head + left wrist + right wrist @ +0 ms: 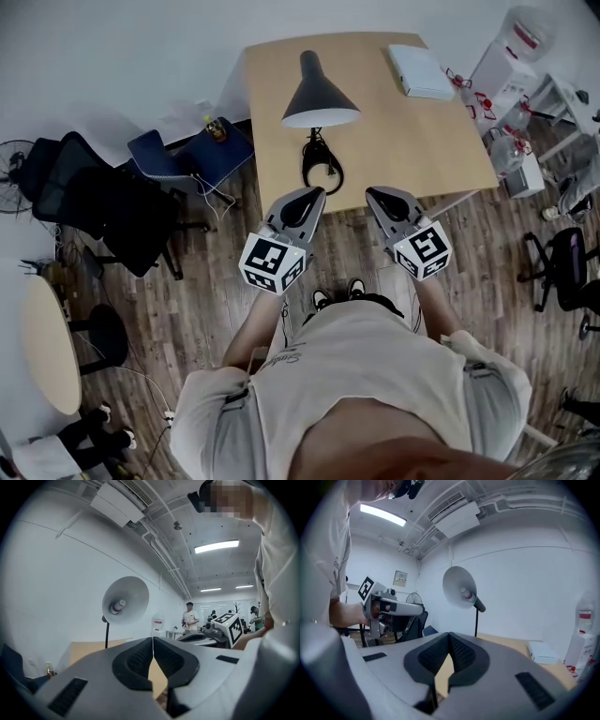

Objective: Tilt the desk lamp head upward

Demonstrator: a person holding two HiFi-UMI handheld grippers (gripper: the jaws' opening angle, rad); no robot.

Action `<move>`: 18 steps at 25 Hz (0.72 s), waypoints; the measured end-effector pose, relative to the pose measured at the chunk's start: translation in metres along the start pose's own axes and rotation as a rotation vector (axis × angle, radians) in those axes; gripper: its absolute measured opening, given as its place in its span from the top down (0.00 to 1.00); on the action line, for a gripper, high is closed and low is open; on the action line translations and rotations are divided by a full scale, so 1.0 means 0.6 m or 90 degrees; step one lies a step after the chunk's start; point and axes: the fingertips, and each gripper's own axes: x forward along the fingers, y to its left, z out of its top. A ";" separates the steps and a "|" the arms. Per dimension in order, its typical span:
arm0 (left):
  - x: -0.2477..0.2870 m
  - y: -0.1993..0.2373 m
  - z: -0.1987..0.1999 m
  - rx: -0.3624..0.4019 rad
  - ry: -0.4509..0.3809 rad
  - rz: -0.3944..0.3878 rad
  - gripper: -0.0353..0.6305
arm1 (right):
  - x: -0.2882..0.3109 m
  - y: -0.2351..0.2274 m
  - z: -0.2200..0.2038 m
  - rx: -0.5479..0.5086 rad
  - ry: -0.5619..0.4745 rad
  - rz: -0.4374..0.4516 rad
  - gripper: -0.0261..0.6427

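Note:
A dark grey desk lamp (319,94) stands on the wooden desk (431,141), its cone-shaped head facing down toward the desk's front edge and its coiled cord (322,165) lying in front of it. From the gripper views, the lamp head (125,597) (459,588) shows its open face and bulb. My left gripper (312,195) (153,640) and right gripper (377,195) (449,635) hover side by side at the front edge, short of the lamp. Both are shut with nothing held.
A white box (421,71) (542,652) lies at the desk's far right corner. Black office chairs (103,202) and a blue chair (187,155) stand left of the desk. A water dispenser (511,56) stands at the right, and a person (190,618) stands far off.

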 end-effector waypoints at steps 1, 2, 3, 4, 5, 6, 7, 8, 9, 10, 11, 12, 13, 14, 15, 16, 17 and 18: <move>0.000 0.003 0.004 -0.001 -0.001 0.008 0.92 | -0.001 0.000 0.012 0.000 -0.011 0.005 0.97; -0.002 0.004 0.008 -0.002 -0.003 0.016 0.92 | -0.003 0.001 0.022 -0.001 -0.019 0.011 0.97; -0.003 0.005 0.012 -0.003 -0.005 0.024 0.92 | -0.006 0.001 0.033 -0.005 -0.028 0.015 0.97; -0.004 0.007 0.016 0.000 -0.006 0.033 0.92 | -0.008 -0.001 0.044 -0.011 -0.037 0.018 0.97; -0.005 0.009 0.019 0.003 -0.006 0.040 0.92 | -0.008 -0.004 0.054 -0.016 -0.047 0.021 0.97; -0.004 0.011 0.023 0.006 -0.005 0.046 0.92 | -0.009 -0.007 0.063 -0.018 -0.058 0.024 0.97; -0.003 0.010 0.026 0.007 -0.005 0.050 0.92 | -0.010 -0.010 0.071 -0.019 -0.068 0.027 0.97; -0.003 0.010 0.029 0.008 -0.006 0.051 0.92 | -0.011 -0.013 0.078 -0.020 -0.078 0.029 0.97; -0.002 0.009 0.032 0.010 -0.008 0.053 0.92 | -0.011 -0.016 0.084 -0.022 -0.086 0.031 0.97; -0.002 0.009 0.033 0.012 -0.008 0.055 0.92 | -0.011 -0.018 0.089 -0.022 -0.092 0.033 0.97; -0.002 0.009 0.034 0.015 -0.008 0.058 0.92 | -0.010 -0.020 0.092 -0.021 -0.098 0.035 0.97; -0.002 0.009 0.033 0.015 -0.007 0.061 0.92 | -0.009 -0.022 0.095 -0.019 -0.103 0.037 0.97; -0.002 0.010 0.031 0.015 -0.006 0.065 0.92 | -0.008 -0.024 0.098 -0.020 -0.107 0.037 0.97; -0.001 0.011 0.029 0.014 -0.005 0.069 0.92 | -0.008 -0.025 0.101 -0.023 -0.110 0.036 0.97; 0.000 0.012 0.028 0.012 -0.005 0.072 0.92 | -0.009 -0.026 0.104 -0.027 -0.114 0.036 0.97; 0.002 0.013 0.028 0.008 -0.008 0.075 0.92 | -0.010 -0.028 0.107 -0.030 -0.117 0.037 0.97; 0.005 0.015 0.030 0.004 -0.013 0.078 0.92 | -0.010 -0.031 0.110 -0.029 -0.119 0.039 0.97; 0.008 0.017 0.033 0.002 -0.019 0.080 0.92 | -0.012 -0.033 0.113 -0.026 -0.122 0.043 0.97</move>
